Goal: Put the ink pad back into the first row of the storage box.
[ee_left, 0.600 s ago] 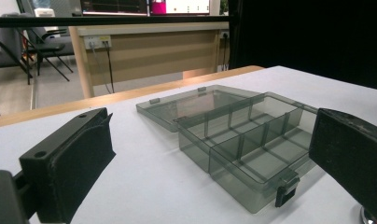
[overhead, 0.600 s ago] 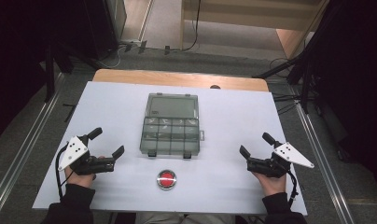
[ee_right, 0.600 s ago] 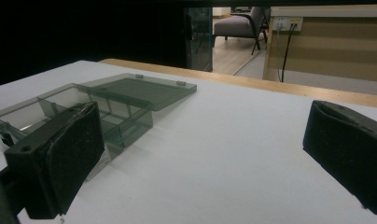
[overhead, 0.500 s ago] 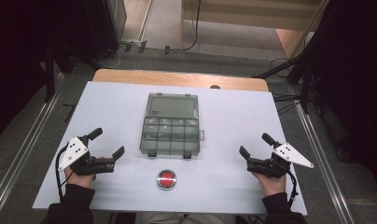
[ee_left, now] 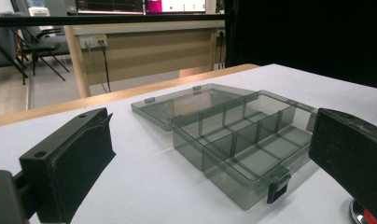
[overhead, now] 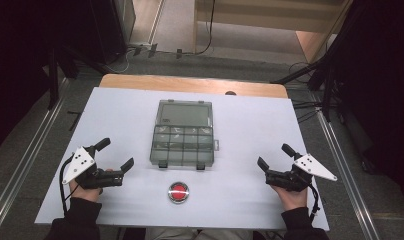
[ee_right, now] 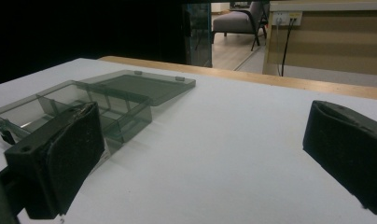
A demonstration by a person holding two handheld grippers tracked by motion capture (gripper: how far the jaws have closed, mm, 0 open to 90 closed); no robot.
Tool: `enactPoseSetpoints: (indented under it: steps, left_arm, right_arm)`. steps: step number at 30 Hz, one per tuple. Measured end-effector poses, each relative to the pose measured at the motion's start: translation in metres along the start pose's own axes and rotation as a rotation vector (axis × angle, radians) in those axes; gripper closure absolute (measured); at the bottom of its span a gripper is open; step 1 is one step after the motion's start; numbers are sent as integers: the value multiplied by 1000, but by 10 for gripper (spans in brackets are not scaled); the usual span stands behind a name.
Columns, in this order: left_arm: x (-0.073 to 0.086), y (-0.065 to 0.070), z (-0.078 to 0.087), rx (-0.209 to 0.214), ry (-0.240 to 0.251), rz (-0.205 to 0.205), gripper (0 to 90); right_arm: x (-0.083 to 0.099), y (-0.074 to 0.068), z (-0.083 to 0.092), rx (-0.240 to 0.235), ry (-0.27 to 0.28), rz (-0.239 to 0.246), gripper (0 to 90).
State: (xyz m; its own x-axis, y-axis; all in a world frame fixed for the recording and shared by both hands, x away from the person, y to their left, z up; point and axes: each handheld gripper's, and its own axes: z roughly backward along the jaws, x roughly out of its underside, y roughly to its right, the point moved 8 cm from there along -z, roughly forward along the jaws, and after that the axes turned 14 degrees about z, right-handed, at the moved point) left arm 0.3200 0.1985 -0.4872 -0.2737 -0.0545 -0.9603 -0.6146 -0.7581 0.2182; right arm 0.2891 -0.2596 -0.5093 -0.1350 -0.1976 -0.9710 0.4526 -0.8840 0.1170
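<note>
Basically nothing is in hand yet: the left gripper rests low on the white table at the near left with its jaws spread wide and empty, and the right gripper mirrors it at the near right, jaws likewise apart and holding nothing. Both stand well apart from the organizer box, which sits mid-table between them, nearer the far edge than the hands are. Its lid is already swung fully open and lies flat on the table behind the tray, so opening looks done or closing not started; cannot tell which is meant. Compartments look empty, as far as the smoky walls allow. Box is translucent grey hard plastic, rectangular, thin straight dividers making a grid of small cells, two dark snap latches on the near wall, small tabs on the lid edge. A red button with a shiny metal ring sits near the front edge, between the hands, round and domed. Table cover is matte white, smooth; a wooden strip shows at the far edge. Gripper pads look black, blocky, slightly rubbery.
</note>
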Motion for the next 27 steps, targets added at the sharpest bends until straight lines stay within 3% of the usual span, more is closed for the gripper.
enactPoseSetpoints:
  steps: [6, 19, 27]
  left_arm:
    - [0, 1, 0, 4, -3, 1, 0]
    - [1, 1, 0, 8, -5, 1, 0]
    - [1, 2, 0, 9, -8, -5, 0]
  right_arm:
    - [0, -1, 0, -1, 0, 4, 0]
    - [-2, -20, -6, -88, -12, 12, 0]
    - [-3, -33, -10, -144, -34, 52, 0]
